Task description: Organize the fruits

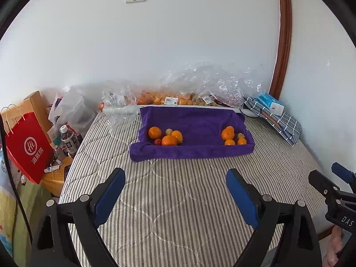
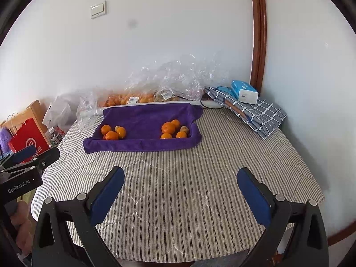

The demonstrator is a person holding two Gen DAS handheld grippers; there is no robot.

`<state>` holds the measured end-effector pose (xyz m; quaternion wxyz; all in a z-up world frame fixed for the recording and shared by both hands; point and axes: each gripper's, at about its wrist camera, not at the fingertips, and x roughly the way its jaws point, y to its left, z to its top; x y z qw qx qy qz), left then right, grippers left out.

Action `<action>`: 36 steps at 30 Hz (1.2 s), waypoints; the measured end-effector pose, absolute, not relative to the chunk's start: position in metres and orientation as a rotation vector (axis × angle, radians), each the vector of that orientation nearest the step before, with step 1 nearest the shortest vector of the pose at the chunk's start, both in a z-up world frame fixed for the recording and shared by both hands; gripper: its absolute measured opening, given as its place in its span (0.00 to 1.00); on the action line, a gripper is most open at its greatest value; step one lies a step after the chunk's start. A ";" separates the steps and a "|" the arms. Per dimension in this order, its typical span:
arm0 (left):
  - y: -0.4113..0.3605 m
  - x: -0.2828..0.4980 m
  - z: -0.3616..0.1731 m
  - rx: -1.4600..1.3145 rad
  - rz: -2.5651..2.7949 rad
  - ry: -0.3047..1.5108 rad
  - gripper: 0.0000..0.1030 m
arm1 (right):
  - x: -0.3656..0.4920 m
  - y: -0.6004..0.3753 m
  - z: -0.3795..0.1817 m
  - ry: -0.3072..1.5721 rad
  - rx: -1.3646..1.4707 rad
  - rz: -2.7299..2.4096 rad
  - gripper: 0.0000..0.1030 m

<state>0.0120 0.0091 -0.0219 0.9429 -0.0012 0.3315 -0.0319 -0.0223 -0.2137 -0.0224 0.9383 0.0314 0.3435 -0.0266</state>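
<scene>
Left wrist view: both grippers released, fruit ahead on the towel

Left gripper (image 1: pixel 175 183) and right gripper (image 2: pixel 180 183) hover over the striped bench (image 1: pixel 178 200), fingers spread wide, nothing between them. Beyond the fingertips lies a purple towel (image 1: pixel 195 122) carrying two fruit clusters: left cluster (image 1: pixel 166 136), right cluster (image 1: pixel 233 136), well apart from the fingers

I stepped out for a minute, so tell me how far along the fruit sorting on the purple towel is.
Already done, it seems: two fruit clusters sit on the purple towel, a left pile and a right pile. In hand: nothing; the left gripper and right gripper both hang open and empty over the striped cover. Possibly left: each pile still mixes oranges with small pale fruits, and bagged oranges wait behind.
</scene>
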 end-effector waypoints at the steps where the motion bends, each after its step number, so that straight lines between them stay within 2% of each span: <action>1: 0.009 0.012 -0.021 -0.002 -0.062 0.675 0.89 | -0.022 -0.214 -0.022 0.701 0.063 -0.058 0.97; 36: 0.022 0.015 -0.020 -0.062 -0.070 0.673 0.90 | -0.023 -0.222 -0.019 0.689 0.098 -0.045 0.97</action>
